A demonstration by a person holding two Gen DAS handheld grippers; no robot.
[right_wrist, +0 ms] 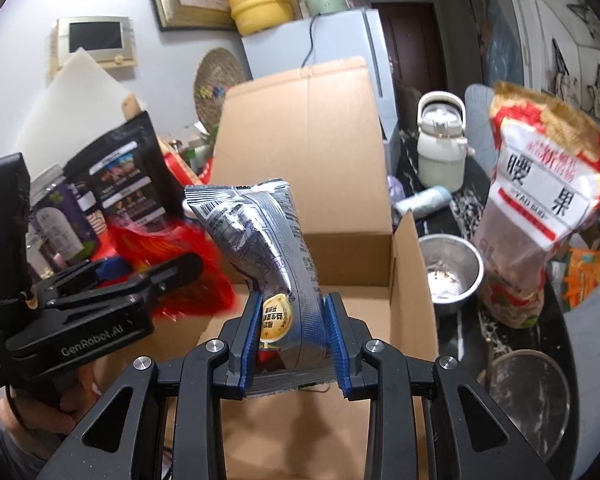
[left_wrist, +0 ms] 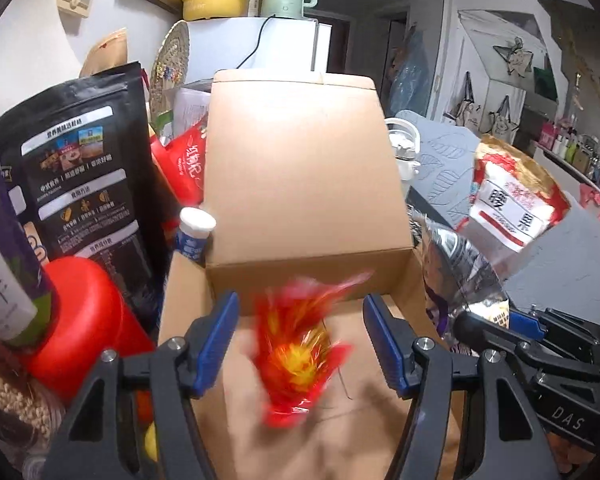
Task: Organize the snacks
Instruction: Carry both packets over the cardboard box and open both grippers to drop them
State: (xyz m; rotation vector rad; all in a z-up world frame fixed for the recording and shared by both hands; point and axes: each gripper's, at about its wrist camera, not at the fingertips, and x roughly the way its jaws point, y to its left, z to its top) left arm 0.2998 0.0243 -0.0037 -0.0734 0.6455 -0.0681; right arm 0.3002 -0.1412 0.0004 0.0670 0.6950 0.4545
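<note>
An open cardboard box (left_wrist: 308,184) stands in front of me with its far flap raised. My left gripper (left_wrist: 300,304) is open over the box's inside. A red and yellow snack packet (left_wrist: 300,356) shows blurred between its blue pads, clear of both. My right gripper (right_wrist: 294,304) is shut on the lower part of a silver snack packet (right_wrist: 268,240), held upright above the box (right_wrist: 300,132). In the right wrist view the left gripper (right_wrist: 156,268) is at the left with the red packet (right_wrist: 172,280) at its fingers. The left wrist view shows the silver packet (left_wrist: 460,272) at the right.
A black pouch (left_wrist: 84,168), a red-lidded jar (left_wrist: 84,320) and a small white-capped bottle (left_wrist: 196,232) crowd the box's left side. To its right are a steel bowl (right_wrist: 452,272), a large cashew bag (right_wrist: 540,208), a white jug (right_wrist: 440,148) and a round sieve (right_wrist: 528,400).
</note>
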